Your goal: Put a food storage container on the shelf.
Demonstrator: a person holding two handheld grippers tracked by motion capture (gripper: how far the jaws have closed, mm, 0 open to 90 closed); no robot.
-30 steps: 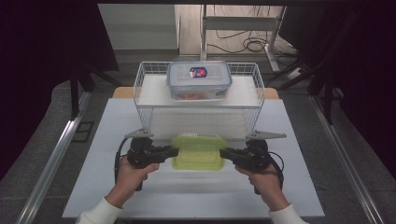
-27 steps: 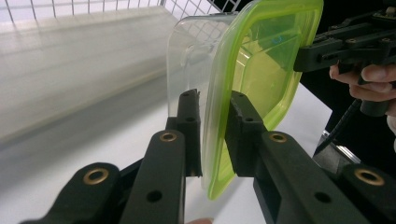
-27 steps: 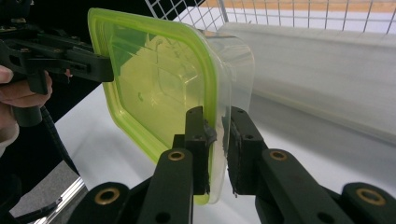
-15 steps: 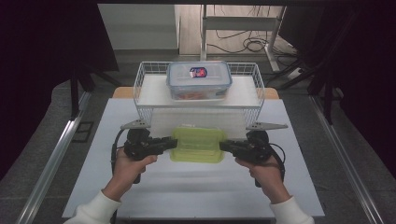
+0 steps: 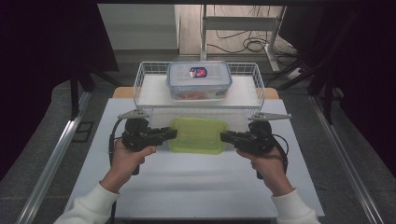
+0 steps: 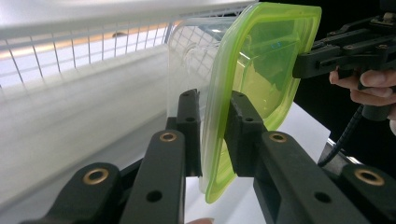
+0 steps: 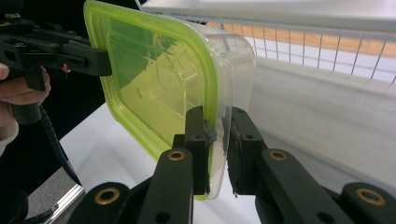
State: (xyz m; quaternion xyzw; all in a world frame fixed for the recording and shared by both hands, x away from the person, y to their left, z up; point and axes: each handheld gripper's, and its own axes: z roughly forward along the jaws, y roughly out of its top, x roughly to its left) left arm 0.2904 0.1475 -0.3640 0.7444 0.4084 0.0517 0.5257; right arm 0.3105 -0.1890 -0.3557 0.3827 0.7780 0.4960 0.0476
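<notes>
The box [image 5: 198, 135], clear plastic with a rounded-corner, translucent green lid, hangs between the two grippers just in front of the white wire basket [image 5: 140, 84], above the white table [image 5: 196, 186]. The left gripper [image 5: 172, 133] pinches its left rim and the right gripper [image 5: 225, 136] its right rim. A blue-lidded container [image 5: 199, 80] sits inside the basket.

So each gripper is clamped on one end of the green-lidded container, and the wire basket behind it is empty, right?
Not quite. The wire basket is not empty: the high view shows a clear container with a blue-rimmed lid sitting in it. The rest holds: the left gripper and the right gripper are each clamped on one end of the green-lidded container.
</notes>
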